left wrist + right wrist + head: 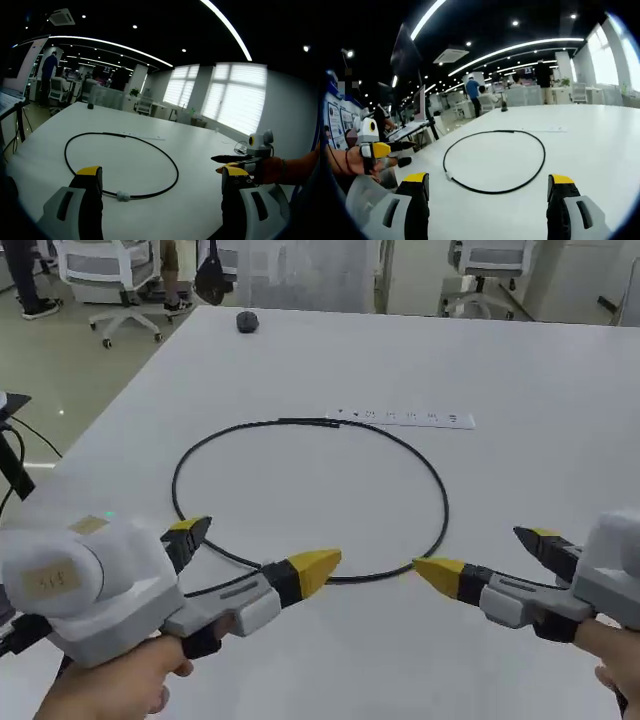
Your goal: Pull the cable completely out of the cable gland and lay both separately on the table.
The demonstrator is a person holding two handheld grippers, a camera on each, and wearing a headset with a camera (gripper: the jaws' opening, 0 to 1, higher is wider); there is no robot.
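Hovering low over a white table (540, 370), the left gripper (252, 550) and right gripper (490, 558) both have their yellow-tipped jaws spread wide, holding nothing. A black cable (440, 500) lies in a large loop ahead of them. The small pale cable gland (122, 196) sits on the cable at the loop's near side, just in front of the left gripper. Likely risks: the small gland may slip from a pinch, or pulling the cable without anchoring the gland could drag the whole loop along.
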